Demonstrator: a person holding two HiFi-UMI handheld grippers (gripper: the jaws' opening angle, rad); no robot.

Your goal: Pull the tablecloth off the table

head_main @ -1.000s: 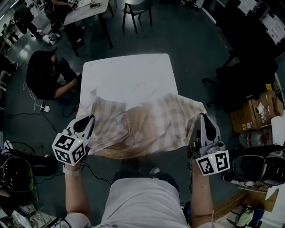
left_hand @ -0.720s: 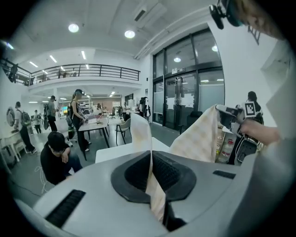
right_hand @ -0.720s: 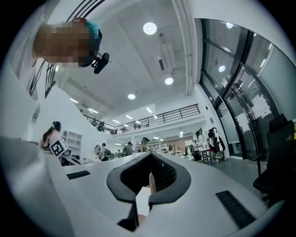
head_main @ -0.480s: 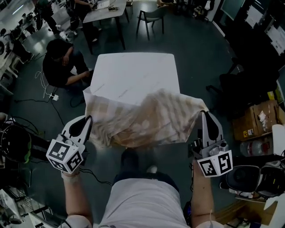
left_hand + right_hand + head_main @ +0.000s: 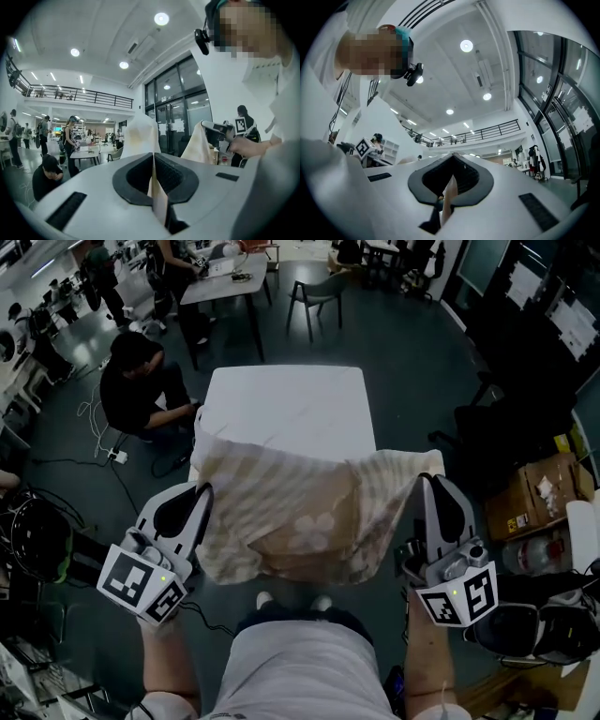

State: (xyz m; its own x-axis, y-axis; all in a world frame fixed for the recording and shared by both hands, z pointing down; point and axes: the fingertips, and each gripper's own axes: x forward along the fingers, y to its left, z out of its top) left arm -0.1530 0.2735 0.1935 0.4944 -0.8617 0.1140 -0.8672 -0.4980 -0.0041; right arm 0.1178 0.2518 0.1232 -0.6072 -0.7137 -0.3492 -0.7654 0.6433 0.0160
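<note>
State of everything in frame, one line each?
table: far half bare, near half covered.
tablecloth: held up at two corners, far edge lying on the table.
left hand-held gripper: shut on tablecloth corner.
right hand-held gripper: shut on tablecloth corner.

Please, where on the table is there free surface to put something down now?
The far half of the white table top, beyond the tablecloth, is bare. The near half is crowded: the tablecloth is held up there between the left claw and the right claw.
</note>
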